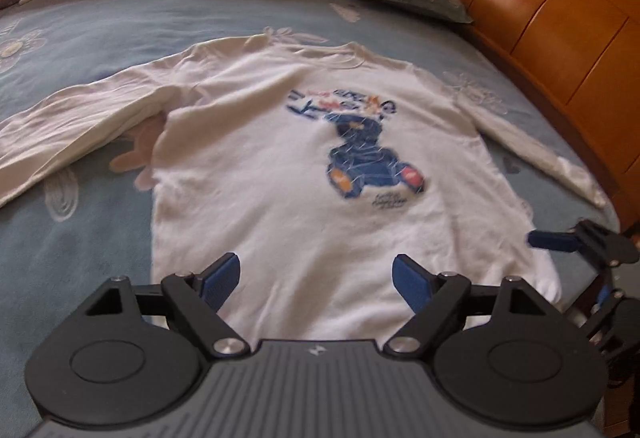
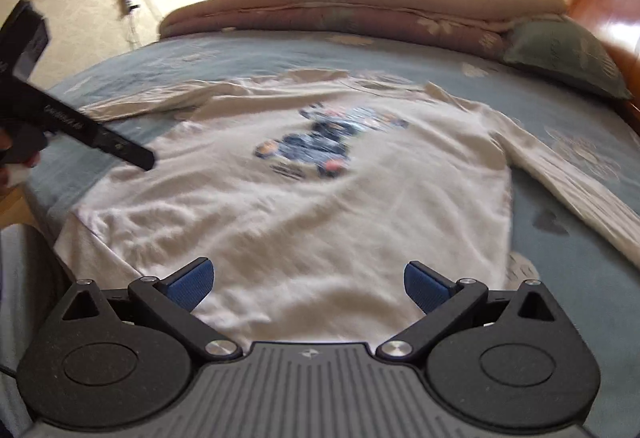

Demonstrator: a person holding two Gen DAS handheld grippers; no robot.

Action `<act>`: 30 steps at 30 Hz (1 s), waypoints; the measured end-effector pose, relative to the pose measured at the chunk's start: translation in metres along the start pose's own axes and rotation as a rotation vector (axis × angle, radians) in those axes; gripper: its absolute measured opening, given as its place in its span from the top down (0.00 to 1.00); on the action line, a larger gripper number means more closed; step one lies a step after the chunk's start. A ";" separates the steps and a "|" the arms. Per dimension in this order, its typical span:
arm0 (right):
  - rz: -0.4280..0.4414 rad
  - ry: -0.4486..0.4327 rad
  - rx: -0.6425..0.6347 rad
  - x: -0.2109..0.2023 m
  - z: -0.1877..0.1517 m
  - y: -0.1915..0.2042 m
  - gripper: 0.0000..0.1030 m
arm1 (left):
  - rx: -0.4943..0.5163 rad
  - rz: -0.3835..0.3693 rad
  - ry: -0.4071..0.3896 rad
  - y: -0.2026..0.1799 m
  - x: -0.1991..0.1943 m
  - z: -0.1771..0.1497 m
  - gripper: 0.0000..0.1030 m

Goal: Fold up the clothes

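Both gripper sets, left gripper (image 1: 316,278) and right gripper (image 2: 308,284), hang wide, holding nothing. Shirt (image 1: 280,158) lies flat on bed (image 1: 80,38). Next I grab a sleeve (image 1: 72,126).

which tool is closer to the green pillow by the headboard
Right. The right tool hovers over the shirt's hem corner on the green pillow side; the left tool sits farther along the hem, away from it.
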State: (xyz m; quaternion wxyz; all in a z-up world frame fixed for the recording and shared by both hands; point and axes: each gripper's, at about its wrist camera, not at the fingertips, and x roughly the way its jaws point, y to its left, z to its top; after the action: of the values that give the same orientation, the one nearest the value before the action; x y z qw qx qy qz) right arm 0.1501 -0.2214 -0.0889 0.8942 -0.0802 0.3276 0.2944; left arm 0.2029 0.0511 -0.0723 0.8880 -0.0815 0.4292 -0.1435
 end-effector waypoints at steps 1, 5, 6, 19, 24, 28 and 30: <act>0.049 0.003 -0.031 0.009 0.008 0.004 0.00 | -0.005 -0.032 0.011 -0.002 0.009 0.008 0.18; 0.241 0.061 -0.163 0.059 0.025 0.020 0.00 | 0.017 -0.088 0.094 -0.002 0.050 0.022 0.18; 0.263 0.080 -0.190 0.065 0.023 0.017 0.00 | 0.040 -0.076 0.135 0.003 0.061 0.020 0.19; 0.305 0.379 -0.205 0.047 0.038 -0.040 0.00 | 0.227 -0.194 0.322 0.016 0.050 0.056 0.17; 0.194 0.300 -0.125 0.085 0.089 -0.042 0.00 | 0.144 -0.210 0.260 0.018 0.089 0.100 0.17; 0.100 0.444 -0.004 0.115 0.081 -0.059 0.00 | 0.060 -0.191 0.343 0.031 0.104 0.093 0.16; 0.053 0.524 0.042 0.114 0.074 -0.066 0.00 | 0.023 -0.181 0.383 0.039 0.096 0.090 0.16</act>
State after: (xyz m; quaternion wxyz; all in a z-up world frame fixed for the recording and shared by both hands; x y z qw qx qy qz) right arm 0.2976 -0.1960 -0.1074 0.7723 -0.1265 0.5562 0.2799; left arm 0.3376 0.0583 -0.0982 0.7745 -0.0807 0.5795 -0.2405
